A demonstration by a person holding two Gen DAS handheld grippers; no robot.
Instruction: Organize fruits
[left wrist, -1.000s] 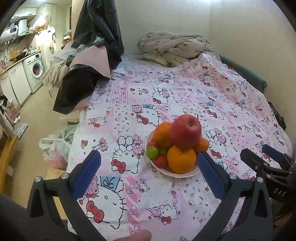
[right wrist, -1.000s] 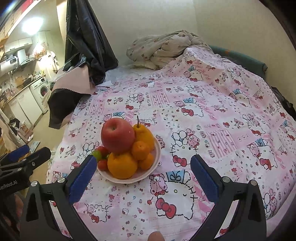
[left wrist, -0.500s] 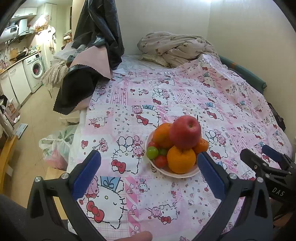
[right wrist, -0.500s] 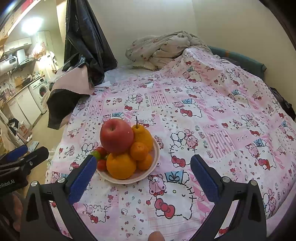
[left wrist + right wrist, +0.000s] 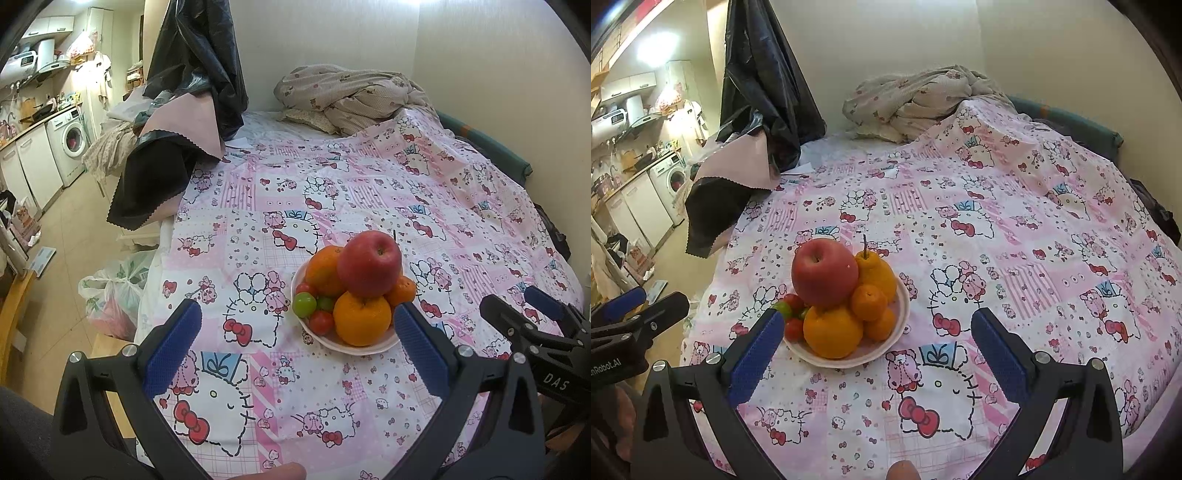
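A white bowl (image 5: 354, 347) sits on the pink cartoon-print bedsheet (image 5: 332, 192), piled with fruit. A red apple (image 5: 369, 264) tops the pile, over oranges (image 5: 362, 319), small tomatoes (image 5: 320, 322) and a green fruit (image 5: 304, 304). In the right wrist view the bowl (image 5: 903, 306), the apple (image 5: 824, 271) and a stemmed orange fruit (image 5: 875, 273) show. My left gripper (image 5: 297, 339) is open and empty, short of the bowl. My right gripper (image 5: 877, 350) is open and empty, just in front of the bowl.
A crumpled blanket (image 5: 351, 96) lies at the bed's far end. Black and pink cloth (image 5: 177, 147) hangs over the left edge. A plastic bag (image 5: 114, 291) sits on the floor to the left. A washing machine (image 5: 72, 140) stands far left.
Both views shift slightly. The bowl sits a little lower and closer in the right wrist view. Both grippers stay open.
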